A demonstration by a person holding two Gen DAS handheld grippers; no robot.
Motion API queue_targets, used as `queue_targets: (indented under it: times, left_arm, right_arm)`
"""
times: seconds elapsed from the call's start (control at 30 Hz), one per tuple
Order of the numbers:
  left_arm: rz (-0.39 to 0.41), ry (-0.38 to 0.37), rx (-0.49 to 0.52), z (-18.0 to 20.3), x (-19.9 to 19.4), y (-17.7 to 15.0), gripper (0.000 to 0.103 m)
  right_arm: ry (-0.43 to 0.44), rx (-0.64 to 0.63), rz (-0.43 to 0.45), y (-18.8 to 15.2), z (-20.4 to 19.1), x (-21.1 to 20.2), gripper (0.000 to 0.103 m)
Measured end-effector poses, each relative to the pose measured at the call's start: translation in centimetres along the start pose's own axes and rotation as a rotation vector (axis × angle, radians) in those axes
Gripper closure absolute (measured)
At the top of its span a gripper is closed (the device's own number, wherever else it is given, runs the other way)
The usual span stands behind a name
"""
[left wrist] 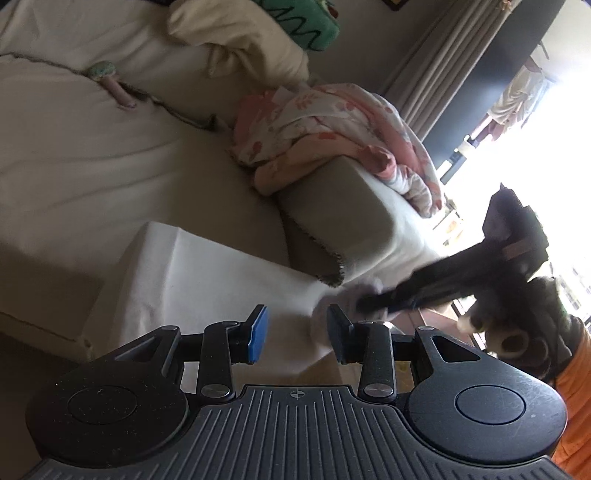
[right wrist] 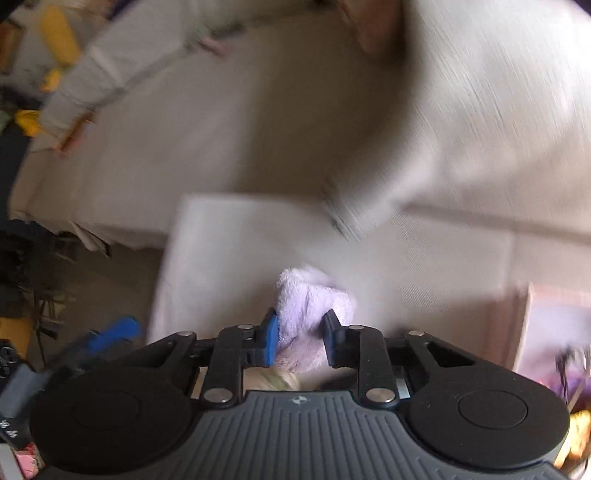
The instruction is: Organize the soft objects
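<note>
A lavender fluffy cloth (right wrist: 314, 295) sits between the pads of my right gripper (right wrist: 299, 338), which is shut on it, low over a white cloth-covered block (right wrist: 229, 251) in front of the beige sofa. In the left wrist view the right gripper (left wrist: 365, 304) comes in from the right with the lavender cloth (left wrist: 343, 295) at its tips. My left gripper (left wrist: 297, 334) stands open just left of that cloth, over the white block (left wrist: 207, 266), with nothing pinched. The left gripper's blue pad (right wrist: 114, 332) shows blurred at the left of the right wrist view.
A pink floral blanket (left wrist: 332, 125) is heaped on the sofa armrest (left wrist: 340, 206). A cream pillow (left wrist: 236, 33) and a green cushion (left wrist: 295, 22) lie at the back. A small mint and pink toy (left wrist: 110, 81) rests on the seat. Curtains (left wrist: 436, 66) hang at the right; a box (right wrist: 554, 325) stands low right.
</note>
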State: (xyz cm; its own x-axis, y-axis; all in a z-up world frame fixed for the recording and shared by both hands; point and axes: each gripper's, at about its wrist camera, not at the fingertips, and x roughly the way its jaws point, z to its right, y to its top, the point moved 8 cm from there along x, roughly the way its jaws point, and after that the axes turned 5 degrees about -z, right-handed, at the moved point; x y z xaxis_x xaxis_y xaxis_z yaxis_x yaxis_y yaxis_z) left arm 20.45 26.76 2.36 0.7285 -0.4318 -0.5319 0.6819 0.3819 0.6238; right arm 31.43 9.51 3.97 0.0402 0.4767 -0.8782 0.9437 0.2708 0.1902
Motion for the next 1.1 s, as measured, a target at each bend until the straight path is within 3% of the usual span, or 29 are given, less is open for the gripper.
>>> queue_targets:
  times: [0.1, 0.17, 0.3, 0.53, 0.67, 0.73, 1.0, 1.1]
  left_arm:
    - [0.008, 0.003, -0.028, -0.6, 0.0, 0.0, 0.064]
    - [0.001, 0.001, -0.042, -0.9, 0.3, 0.0, 0.064]
    - [-0.037, 0.015, -0.043, -1.3, 1.4, 0.2, 0.064]
    - [-0.032, -0.019, -0.077, -1.5, 3.6, 1.1, 0.064]
    - [-0.042, -0.050, -0.081, -1.5, 4.2, 0.7, 0.064]
    - [-0.044, -0.051, -0.080, -1.8, 4.2, 0.6, 0.064]
    - [-0.037, -0.023, -0.130, -3.7, 4.1, 0.2, 0.064]
    - [-0.038, -0.025, -0.142, -3.9, 4.2, 0.0, 0.064]
  right_arm:
    - [0.058, -0.090, 0.056, 0.7, -2.6, -1.0, 0.079]
    - [0.069, -0.141, 0.043, 0.9, -3.7, -0.8, 0.068]
    - [-0.028, -0.100, -0.029, 0.4, -2.5, -0.1, 0.062]
    - [-0.293, 0.015, -0.194, -1.3, 4.4, 1.0, 0.062]
    - [-0.335, 0.020, -0.229, -0.9, 4.6, 2.0, 0.061]
    - [-0.299, 0.021, -0.252, -1.0, 3.5, 3.0, 0.061]
    - [-0.381, -0.051, -0.302, -1.7, 1.5, 3.7, 0.060]
    - [-0.379, -0.079, -0.246, -0.8, 1.4, 3.5, 0.071]
